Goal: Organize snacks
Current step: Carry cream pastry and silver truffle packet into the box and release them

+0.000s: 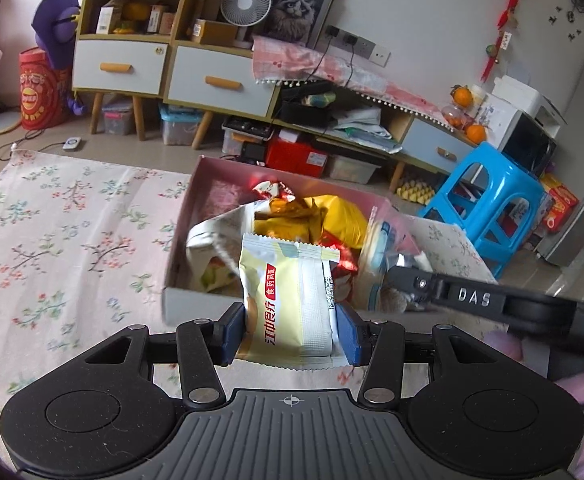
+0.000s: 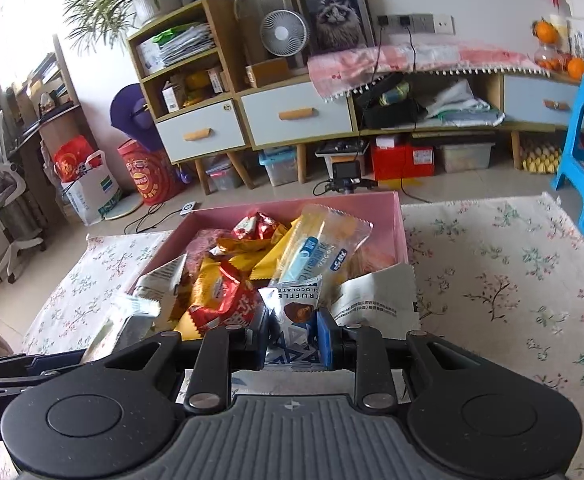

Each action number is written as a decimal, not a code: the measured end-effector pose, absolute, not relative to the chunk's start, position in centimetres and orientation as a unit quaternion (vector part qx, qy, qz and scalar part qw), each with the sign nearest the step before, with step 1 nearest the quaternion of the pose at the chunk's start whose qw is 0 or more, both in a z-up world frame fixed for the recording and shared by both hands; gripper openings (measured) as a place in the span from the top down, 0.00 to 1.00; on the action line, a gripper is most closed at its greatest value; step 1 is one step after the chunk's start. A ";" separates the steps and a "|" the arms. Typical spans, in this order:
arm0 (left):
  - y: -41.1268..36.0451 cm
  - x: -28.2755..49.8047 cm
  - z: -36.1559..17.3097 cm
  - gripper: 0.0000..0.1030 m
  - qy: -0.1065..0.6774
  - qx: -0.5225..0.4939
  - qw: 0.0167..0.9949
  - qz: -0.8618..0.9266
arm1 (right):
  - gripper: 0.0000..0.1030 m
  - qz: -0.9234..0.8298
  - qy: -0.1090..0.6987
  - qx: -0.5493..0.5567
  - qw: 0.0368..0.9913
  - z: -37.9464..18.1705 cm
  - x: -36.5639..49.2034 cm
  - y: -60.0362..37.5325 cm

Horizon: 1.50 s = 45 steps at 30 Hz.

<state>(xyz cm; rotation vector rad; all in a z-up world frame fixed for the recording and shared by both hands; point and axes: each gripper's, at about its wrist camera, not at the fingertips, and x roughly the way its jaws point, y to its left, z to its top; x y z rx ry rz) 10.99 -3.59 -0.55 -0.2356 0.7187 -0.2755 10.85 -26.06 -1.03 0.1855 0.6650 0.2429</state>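
My left gripper [image 1: 290, 326] clamped on a crinkly cream biscuit packet [image 1: 288, 300], my right gripper [image 2: 290, 338] pinching a glossy truffle chocolate sachet [image 2: 294, 312] — both over the pink cardboard box [image 2: 396, 216].

Pale yellow and white on the biscuit packet [image 1: 288, 300], red characters down its side, and it sits between the blue pads of the black left tool [image 1: 290, 334]. The box [image 1: 180, 216] is pink inside, its outer wall greyer in the left wrist view. In it: bright yellow wrappers [image 2: 268, 256], a red and gold packet [image 2: 228, 304], a clear wrapper with a light blue bar [image 2: 316, 248]. The truffle chocolate packet [image 2: 296, 304] shows silver with white lettering and a brown sweet printed on it, blue triangles lower down, between the right tool's [image 2: 292, 338] blue pads. Cream tablecloth [image 2: 512, 280], pink and green blossom sprigs all over. Behind, a bright blue plastic stool [image 1: 488, 200], and a cabinet [image 2: 292, 116] with pale blue-grey drawers and orange handles.
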 end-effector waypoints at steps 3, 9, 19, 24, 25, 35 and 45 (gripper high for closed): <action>-4.4 12.3 -0.6 0.55 0.348 -0.112 0.922 -0.129 | 0.86 0.112 0.326 0.099 0.933 -1.4 11.5 -26.4; -5.4 14.8 -0.9 0.55 0.342 -0.101 0.927 -0.119 | 0.86 0.115 0.319 0.111 0.934 -1.7 11.9 -27.0; -5.5 16.7 -1.6 0.55 0.339 -0.108 0.928 -0.113 | 0.86 0.127 0.316 0.122 0.932 -1.9 11.9 -27.5; -5.9 16.9 -2.2 0.55 0.340 -0.094 0.929 -0.111 | 0.86 0.130 0.315 0.122 0.932 -1.9 12.0 -27.5; -6.0 16.9 -2.2 0.55 0.340 -0.088 0.930 -0.112 | 0.86 0.130 0.315 0.121 0.932 -2.0 12.0 -27.5; -6.6 16.5 -2.1 0.53 0.339 -0.076 0.932 -0.108 | 0.86 0.134 0.312 0.096 0.936 -2.1 11.9 -27.0; -6.1 16.4 -1.9 0.47 0.346 -0.095 0.927 -0.110 | 0.65 0.145 0.311 0.099 0.934 -1.6 11.8 -27.0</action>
